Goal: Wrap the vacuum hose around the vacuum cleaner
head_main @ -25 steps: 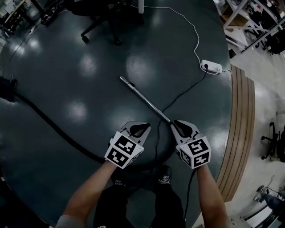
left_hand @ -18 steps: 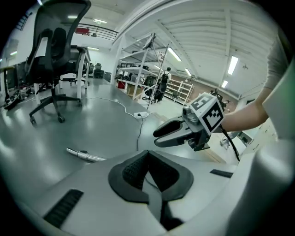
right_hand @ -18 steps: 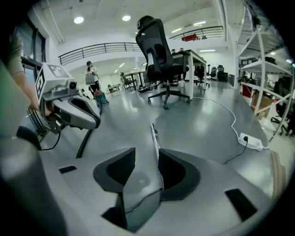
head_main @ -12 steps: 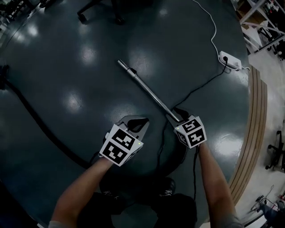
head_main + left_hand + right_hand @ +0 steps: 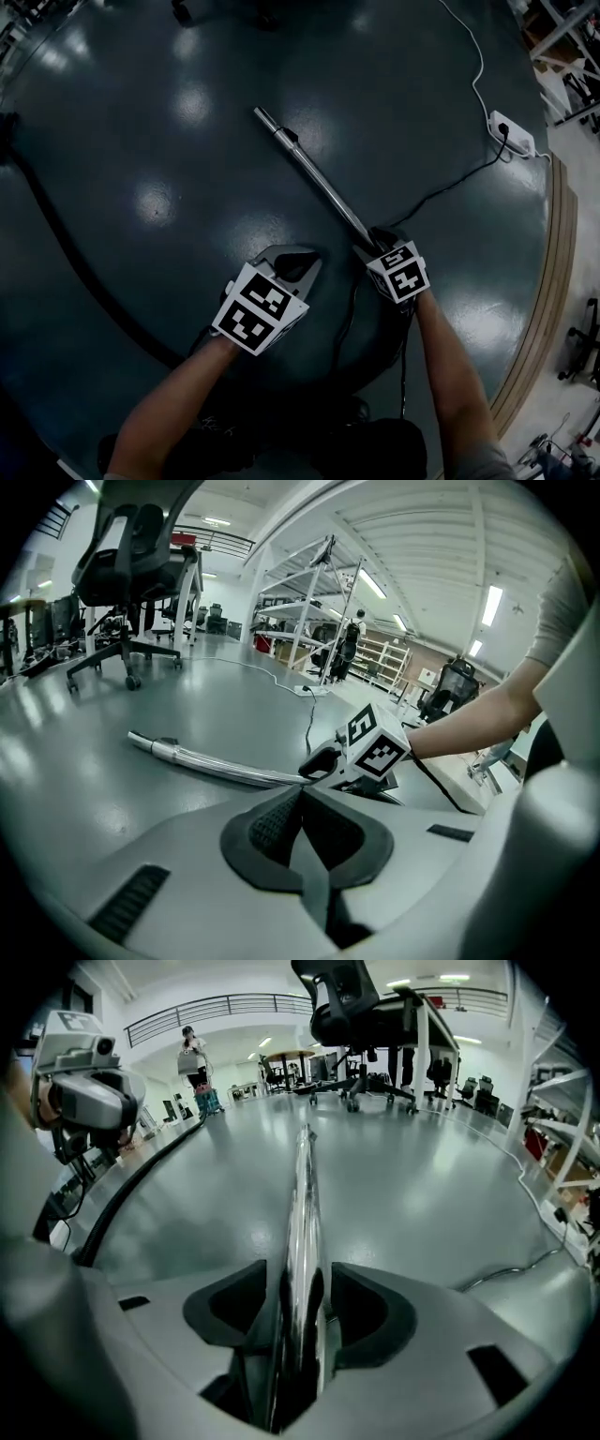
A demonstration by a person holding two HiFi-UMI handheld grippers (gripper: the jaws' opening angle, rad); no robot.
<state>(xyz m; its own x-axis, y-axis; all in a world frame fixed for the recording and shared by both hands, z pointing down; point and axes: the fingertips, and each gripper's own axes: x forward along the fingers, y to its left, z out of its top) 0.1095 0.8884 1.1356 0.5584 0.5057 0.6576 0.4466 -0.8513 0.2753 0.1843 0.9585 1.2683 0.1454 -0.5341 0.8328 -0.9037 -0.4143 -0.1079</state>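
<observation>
wand (image 5: 314, 178) shiny silver; hose (image 5: 94, 284) black; floor (image 5: 216, 159) dark teal-grey, glossy with pale glare spots; power strip (image 5: 511, 133) white

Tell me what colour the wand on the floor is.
The wand is shiny chrome silver; the right gripper view shows it best.

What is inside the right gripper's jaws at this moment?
The metal vacuum wand runs lengthwise between the jaws of the right gripper, which have just been opening and now stand clear of it. The wand's near end is hidden under the gripper's body.

Grippers (image 5: 298, 267) two; wand (image 5: 314, 173) one; hose (image 5: 56, 230) likely one.
</observation>
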